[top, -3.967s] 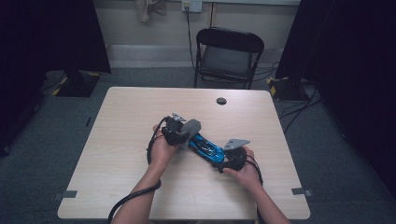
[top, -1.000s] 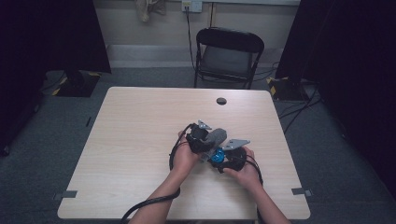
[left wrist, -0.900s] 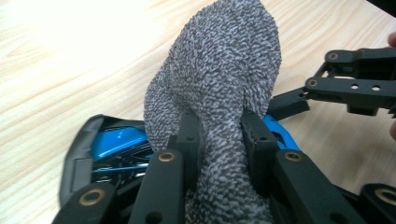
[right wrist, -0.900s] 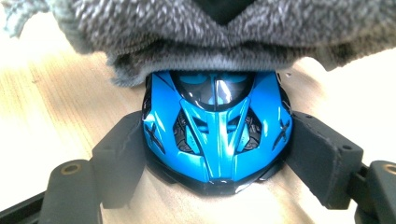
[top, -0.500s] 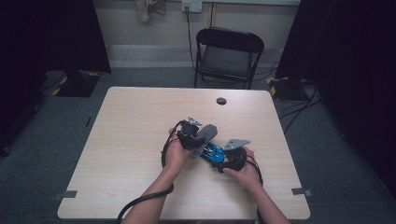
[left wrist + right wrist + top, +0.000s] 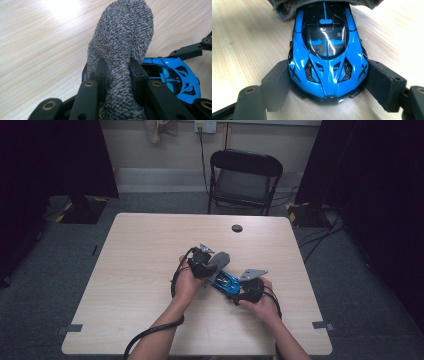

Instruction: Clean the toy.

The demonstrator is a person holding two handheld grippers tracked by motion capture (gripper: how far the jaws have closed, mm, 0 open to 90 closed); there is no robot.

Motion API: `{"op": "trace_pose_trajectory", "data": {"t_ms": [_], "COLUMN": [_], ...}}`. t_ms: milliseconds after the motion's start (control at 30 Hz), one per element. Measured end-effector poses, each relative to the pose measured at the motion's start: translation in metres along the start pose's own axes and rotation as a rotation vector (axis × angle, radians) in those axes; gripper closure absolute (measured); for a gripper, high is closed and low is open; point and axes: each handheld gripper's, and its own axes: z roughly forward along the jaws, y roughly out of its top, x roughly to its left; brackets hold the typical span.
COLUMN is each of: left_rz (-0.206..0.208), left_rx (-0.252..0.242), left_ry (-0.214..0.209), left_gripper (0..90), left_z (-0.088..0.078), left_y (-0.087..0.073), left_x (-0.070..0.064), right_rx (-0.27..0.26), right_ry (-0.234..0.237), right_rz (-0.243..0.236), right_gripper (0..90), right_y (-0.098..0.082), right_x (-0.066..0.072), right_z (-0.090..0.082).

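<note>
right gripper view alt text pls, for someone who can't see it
A glossy blue toy car sits on a light wooden table, its end nearest the camera clamped between the two black jaws of the right tool. A grey fuzzy cloth lies over the car's far end at the top of the frame.

We hold one hand-held gripper in each hand, with both forearms coming in from the near edge. Our left hand-held gripper [image 6: 212,265] sits in front of our left hand [image 6: 187,282], and its two black jaws are squeezed tight together. Our right hand-held gripper [image 6: 239,289] sits low by our right hand [image 6: 262,305], with its jaws spread wide, pressing from both sides. The two grippers are close together, nearly tip to tip.
</note>
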Motion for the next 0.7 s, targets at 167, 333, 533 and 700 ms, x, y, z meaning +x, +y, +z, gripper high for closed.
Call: {"op": "trace_pose_trajectory", "data": {"t_ms": [167, 333, 533, 700], "left_rz": [0.012, 0.016, 0.005, -0.017], "left_rx": [0.006, 0.012, 0.004, 0.010], "left_ry": [0.015, 0.024, 0.036, 0.049], "left_gripper": [72.6, 72.6, 72.6, 72.6], "left_z": [0.000, -0.001, -0.003, -0.007], "left_y": [0.001, 0.002, 0.002, 0.000], "left_x": [0.003, 0.006, 0.010, 0.019], "right_rx": [0.000, 0.000, 0.000, 0.000], "right_ry": [0.000, 0.000, 0.000, 0.000], "right_rz": [0.000, 0.000, 0.000, 0.000], "right_gripper": [24.1, 24.1, 24.1, 24.1], "right_y": [0.000, 0.000, 0.000, 0.000], "right_x": [0.000, 0.000, 0.000, 0.000], "right_z": [0.000, 0.000, 0.000, 0.000]}}
